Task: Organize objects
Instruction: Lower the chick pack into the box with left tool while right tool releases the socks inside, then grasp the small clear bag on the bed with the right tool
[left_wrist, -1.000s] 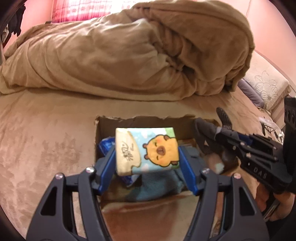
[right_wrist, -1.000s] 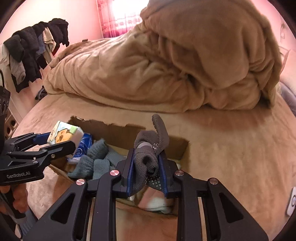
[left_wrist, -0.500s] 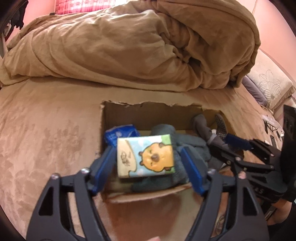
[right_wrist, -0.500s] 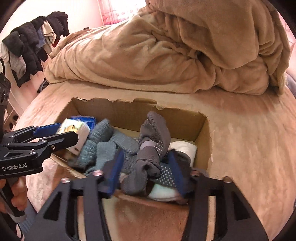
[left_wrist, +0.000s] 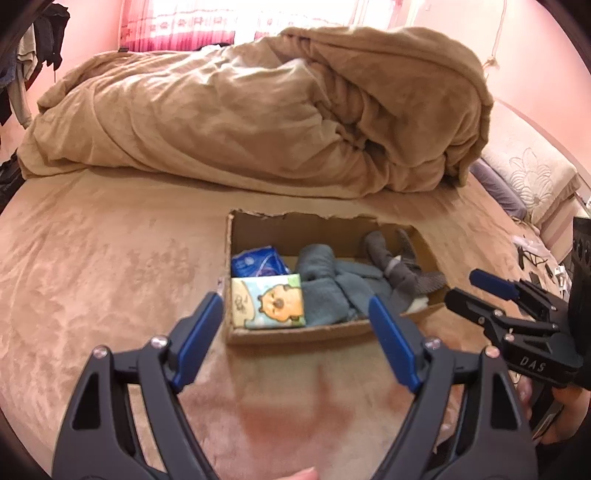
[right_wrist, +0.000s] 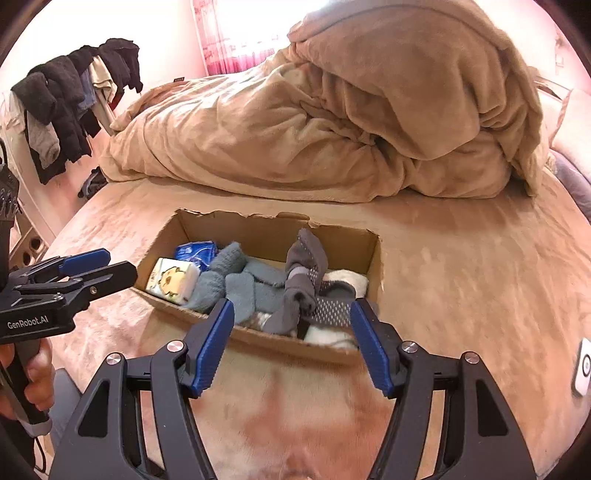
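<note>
Hanging on a rack at far left, dark clothes (right_wrist: 70, 99) frame a bedroom scene w/ a tan bed (right_wrist: 461, 266) at center. Left gripper (left_wrist: 295, 325) is released, blue pads spread wide, nothing between them; it hovers just short of the cardboard box (left_wrist: 295, 336) that sits on the bed. Inside the box, at its left end, lies a tissue pack (left_wrist: 267, 302) printed w/ a yellow cartoon animal, touching the near wall; a blue packet (left_wrist: 258, 261) sits right behind it. Mid-box: blue-gray socks (left_wrist: 325, 284) in a heap, touching the tissue pack. Toward the right end, dark gray socks (right_wrist: 303, 284) w/ white grip dots lie partly atop something white, one end sticking up. Right gripper (right_wrist: 291, 336) is also released, pads apart, empty, held just in front of the box's near wall. Behind the box, a bunched tan comforter (left_wrist: 258, 118) fills the back of the bed. At far right, a pillow (left_wrist: 532, 177) w/ flower stitching.
</note>
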